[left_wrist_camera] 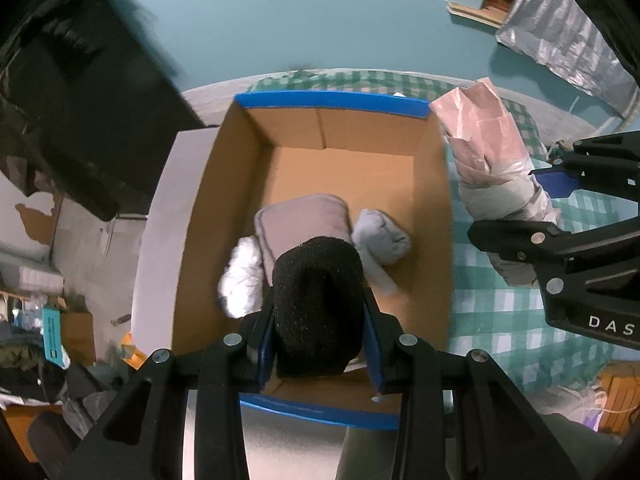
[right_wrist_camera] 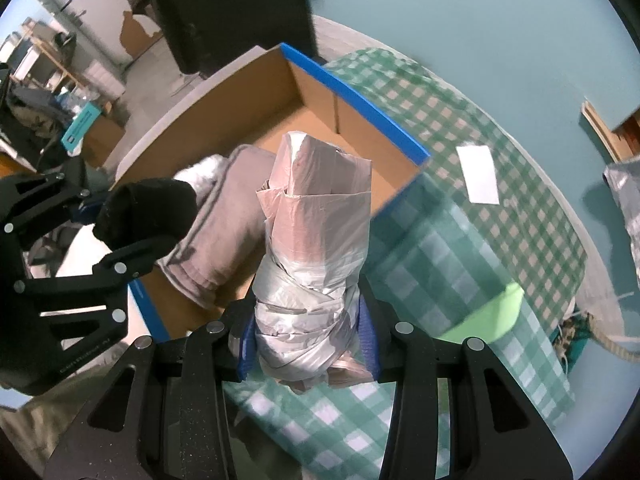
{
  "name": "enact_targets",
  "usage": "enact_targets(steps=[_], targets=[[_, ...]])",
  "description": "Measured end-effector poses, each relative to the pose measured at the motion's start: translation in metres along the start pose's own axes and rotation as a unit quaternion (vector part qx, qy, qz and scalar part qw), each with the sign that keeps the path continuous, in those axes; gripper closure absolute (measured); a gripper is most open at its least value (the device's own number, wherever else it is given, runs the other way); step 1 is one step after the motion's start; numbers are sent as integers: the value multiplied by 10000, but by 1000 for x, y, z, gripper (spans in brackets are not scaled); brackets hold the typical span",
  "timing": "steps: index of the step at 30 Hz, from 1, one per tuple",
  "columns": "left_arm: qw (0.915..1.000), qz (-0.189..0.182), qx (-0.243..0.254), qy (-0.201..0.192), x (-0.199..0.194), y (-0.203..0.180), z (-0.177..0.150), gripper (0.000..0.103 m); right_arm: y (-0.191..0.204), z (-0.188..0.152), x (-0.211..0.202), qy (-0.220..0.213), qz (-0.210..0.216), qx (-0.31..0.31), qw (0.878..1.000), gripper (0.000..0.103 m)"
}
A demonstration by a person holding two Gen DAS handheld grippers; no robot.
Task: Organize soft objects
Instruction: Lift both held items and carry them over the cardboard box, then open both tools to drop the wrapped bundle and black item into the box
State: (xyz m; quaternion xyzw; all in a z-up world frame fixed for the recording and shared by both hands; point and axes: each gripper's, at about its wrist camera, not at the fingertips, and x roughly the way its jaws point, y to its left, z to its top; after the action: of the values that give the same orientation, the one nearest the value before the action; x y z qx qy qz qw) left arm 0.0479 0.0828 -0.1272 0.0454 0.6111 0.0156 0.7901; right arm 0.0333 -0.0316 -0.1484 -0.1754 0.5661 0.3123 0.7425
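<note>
My left gripper (left_wrist_camera: 318,344) is shut on a black fuzzy sock bundle (left_wrist_camera: 318,300) and holds it over the near part of an open cardboard box (left_wrist_camera: 224,184) with blue-taped rims. In the box lie a grey-brown folded cloth (left_wrist_camera: 304,216), a white soft bundle (left_wrist_camera: 242,276) and a pale grey sock roll (left_wrist_camera: 382,236). My right gripper (right_wrist_camera: 308,340) is shut on a pink and grey plastic-wrapped bundle (right_wrist_camera: 316,232), held upright beside the box's right wall; it also shows in the left wrist view (left_wrist_camera: 492,152). The black bundle also shows in the right wrist view (right_wrist_camera: 148,208).
The box stands on a green checked cloth (right_wrist_camera: 460,240). A white paper slip (right_wrist_camera: 478,174) and a light green object (right_wrist_camera: 488,312) lie on the cloth to the right. A black bag (left_wrist_camera: 72,112) hangs at the left. The floor (left_wrist_camera: 320,12) is teal.
</note>
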Motion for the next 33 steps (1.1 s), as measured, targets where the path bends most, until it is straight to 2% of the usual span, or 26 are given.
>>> enact_targets(steps=[9, 18, 23, 26, 28, 30, 33], targets=[[9992, 90, -342, 160, 17, 33, -4, 66, 20, 26, 18, 107, 132, -140, 9998, 62], [9974, 64, -574, 424, 39, 50, -8, 65, 30, 41, 44, 339, 326, 37, 9989, 62], [9966, 83, -640, 511, 46, 53, -9, 62, 35, 45, 54, 433, 372, 106, 9983, 61], [9965, 129, -633, 522, 47, 53, -9, 56, 36, 47, 58, 481, 395, 137, 9980, 59], [9967, 171, -610, 506, 46, 52, -9, 45, 37, 47, 59, 495, 372, 210, 9979, 53], [9971, 203, -572, 456, 44, 51, -8, 39, 36, 47, 58, 471, 384, 274, 9978, 39], [9974, 210, -517, 449, 42, 49, -8, 38, 35, 47, 54, 394, 343, 327, 9981, 36]])
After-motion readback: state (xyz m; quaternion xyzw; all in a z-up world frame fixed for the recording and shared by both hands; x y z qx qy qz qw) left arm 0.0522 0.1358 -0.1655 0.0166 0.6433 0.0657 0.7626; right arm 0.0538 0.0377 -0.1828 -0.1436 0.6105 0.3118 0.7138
